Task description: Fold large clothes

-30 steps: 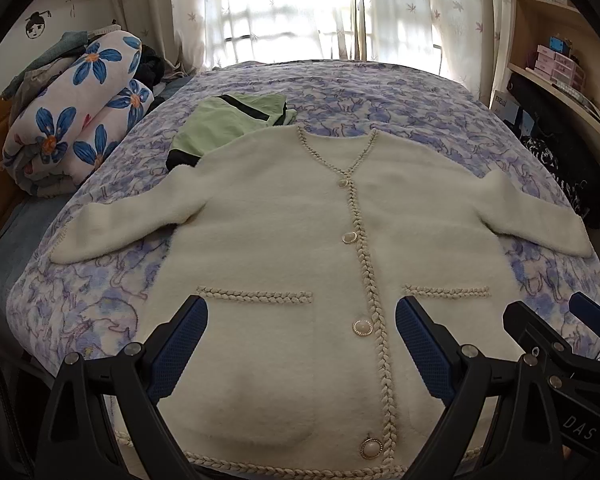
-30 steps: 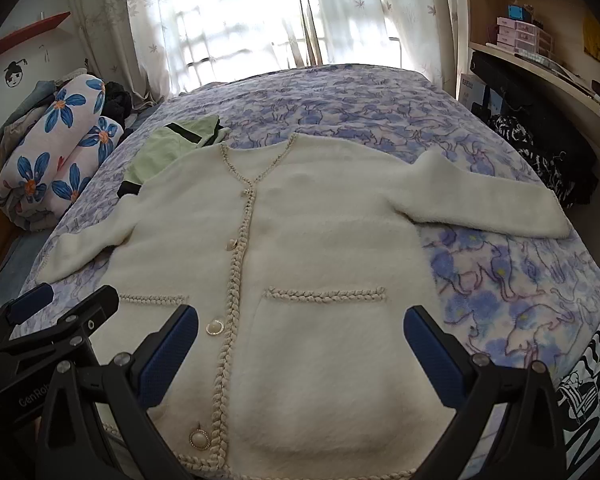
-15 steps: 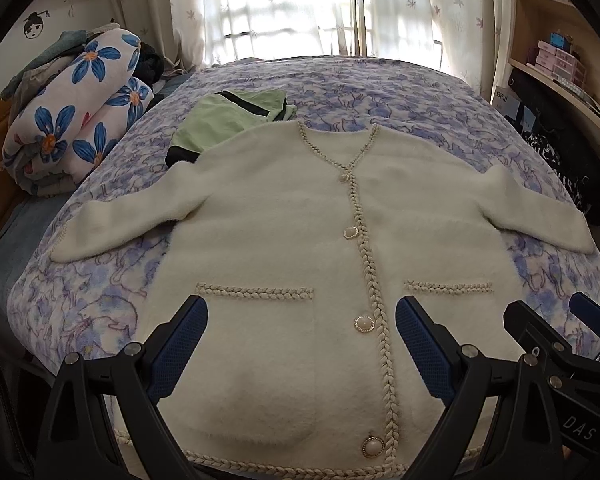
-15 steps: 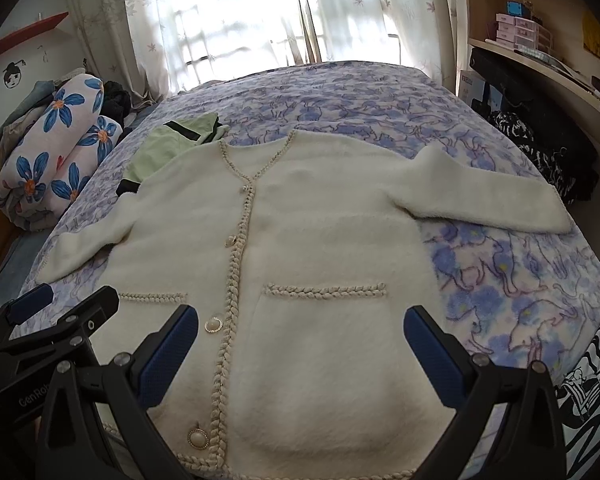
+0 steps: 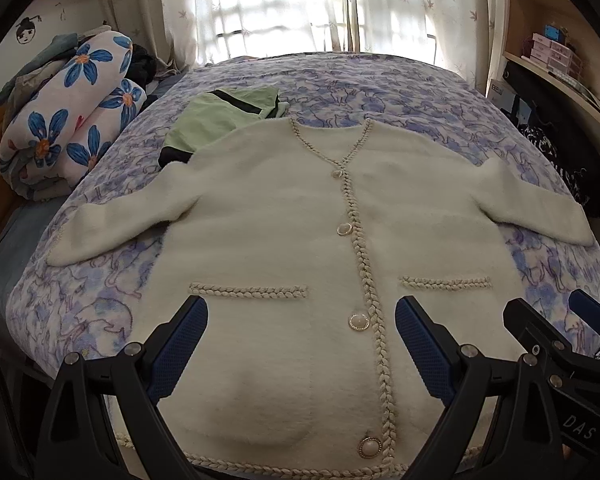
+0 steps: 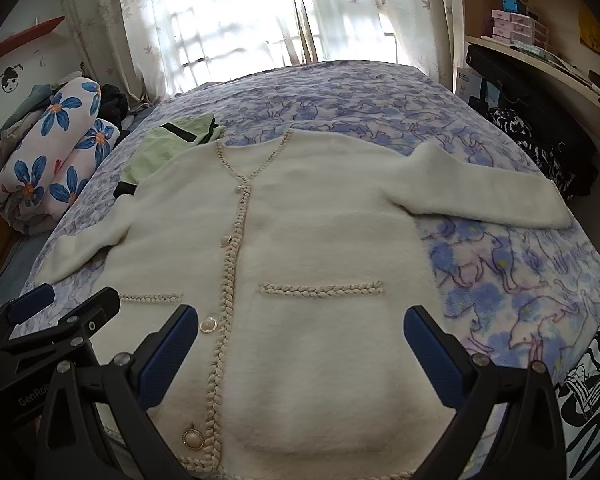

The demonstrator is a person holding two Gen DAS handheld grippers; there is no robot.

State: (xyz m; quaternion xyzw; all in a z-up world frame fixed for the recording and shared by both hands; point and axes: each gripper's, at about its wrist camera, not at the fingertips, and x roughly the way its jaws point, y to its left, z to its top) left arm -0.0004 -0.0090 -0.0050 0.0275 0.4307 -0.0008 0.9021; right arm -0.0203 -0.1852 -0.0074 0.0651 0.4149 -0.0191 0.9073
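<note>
A cream fluffy cardigan [image 5: 284, 216] [image 6: 320, 232] with braided trim and pearl buttons lies flat, front up, on the bed, both sleeves spread out to the sides. My left gripper [image 5: 300, 348] hovers open above its lower hem, over the left pocket and button row. My right gripper [image 6: 300, 352] hovers open above the right pocket. Nothing is between either pair of fingers. Each gripper shows at the edge of the other's view.
The bed [image 5: 380, 88] has a purple floral cover. A folded green garment [image 5: 220, 120] lies under the cardigan's far left shoulder. A rolled blue-flower quilt [image 5: 68, 112] sits at the left. Shelves and dark bags [image 6: 540, 128] stand at the right.
Both grippers have drifted slightly forward and tilted, so the cardigan sits a little lower in view. The garment itself has not moved.
</note>
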